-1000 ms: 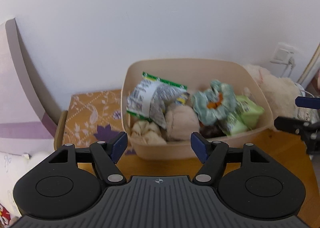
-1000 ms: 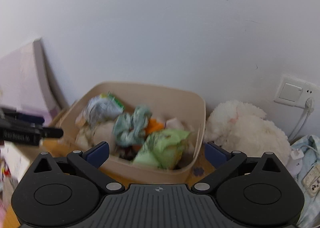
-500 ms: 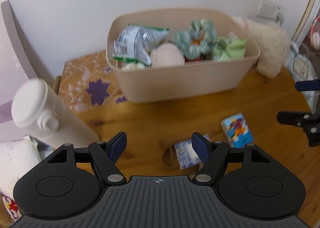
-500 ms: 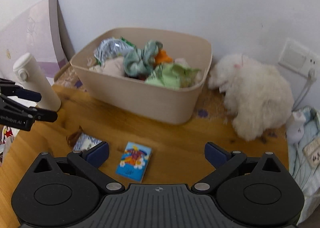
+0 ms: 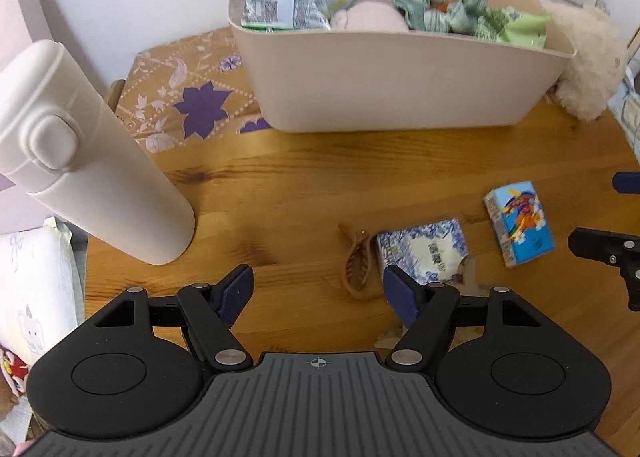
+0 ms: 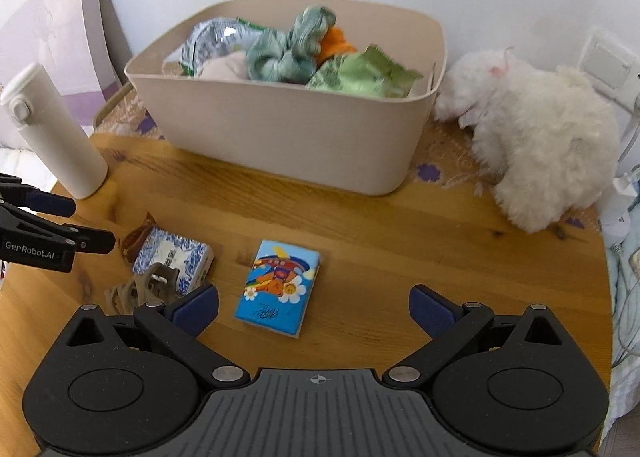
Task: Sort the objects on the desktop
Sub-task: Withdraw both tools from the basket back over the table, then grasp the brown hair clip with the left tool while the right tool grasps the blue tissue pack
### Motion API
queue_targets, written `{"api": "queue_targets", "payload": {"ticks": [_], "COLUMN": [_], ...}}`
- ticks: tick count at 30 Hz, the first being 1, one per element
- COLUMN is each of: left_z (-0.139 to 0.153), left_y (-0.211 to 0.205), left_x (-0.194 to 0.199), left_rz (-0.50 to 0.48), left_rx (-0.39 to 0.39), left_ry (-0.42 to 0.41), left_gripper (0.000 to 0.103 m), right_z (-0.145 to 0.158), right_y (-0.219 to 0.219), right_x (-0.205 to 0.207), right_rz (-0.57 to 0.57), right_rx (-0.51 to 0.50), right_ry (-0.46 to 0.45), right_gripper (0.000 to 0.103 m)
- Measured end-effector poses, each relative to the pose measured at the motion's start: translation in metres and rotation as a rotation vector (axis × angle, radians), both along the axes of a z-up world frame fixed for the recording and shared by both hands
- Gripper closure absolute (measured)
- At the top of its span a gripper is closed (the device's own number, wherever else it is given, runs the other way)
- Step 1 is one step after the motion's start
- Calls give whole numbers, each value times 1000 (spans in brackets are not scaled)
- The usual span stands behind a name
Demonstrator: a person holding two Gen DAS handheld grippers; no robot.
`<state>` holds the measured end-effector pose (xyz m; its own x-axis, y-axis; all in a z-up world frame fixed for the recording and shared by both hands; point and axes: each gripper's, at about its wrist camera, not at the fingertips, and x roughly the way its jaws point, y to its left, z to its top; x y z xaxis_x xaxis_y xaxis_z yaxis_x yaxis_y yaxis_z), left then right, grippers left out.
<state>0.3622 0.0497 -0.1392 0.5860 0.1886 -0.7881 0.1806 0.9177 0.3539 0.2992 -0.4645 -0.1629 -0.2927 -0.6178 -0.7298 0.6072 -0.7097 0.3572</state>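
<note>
A beige bin (image 5: 400, 85) (image 6: 288, 141) at the back of the wooden table holds a snack bag, a green scrunchie and green packets. On the table lie a blue cartoon tissue pack (image 5: 519, 223) (image 6: 279, 286), a blue-and-white tissue pack (image 5: 422, 251) (image 6: 172, 259), a brown hair claw (image 5: 357, 267) and a beige hair claw (image 6: 154, 283). My left gripper (image 5: 318, 293) is open and empty, above the table just left of the brown claw. My right gripper (image 6: 314, 307) is open and empty, just above the cartoon pack.
A white flask (image 5: 86, 161) (image 6: 52, 133) stands at the left. A white plush toy (image 6: 536, 141) lies right of the bin. A patterned mat (image 5: 188, 97) lies under the bin. The table edge, cables and a wall socket (image 6: 608, 63) are at the right.
Both grippers have pulled back and tilted down from the bin. The table with the two packs, the claws and the flask has come into view. Both stay open.
</note>
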Motion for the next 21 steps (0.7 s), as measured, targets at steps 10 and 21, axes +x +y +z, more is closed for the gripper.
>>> {"api": "queue_targets", "payload": {"ticks": [10,21], "left_z": [-22,-33], "left_y": [3,-1], "left_x": [16,36], "left_rz": [-7,-24], "left_rx": [34,56], "left_ry": [66,104], "left_gripper": [30,30], "right_z": [-20,-31], "right_y": [-30,-46], "right_x": [-4,-9], "right_rz": [29,31], "right_rx": [74,127], "right_ry": [-51,-67], "right_gripper": [0,0]}}
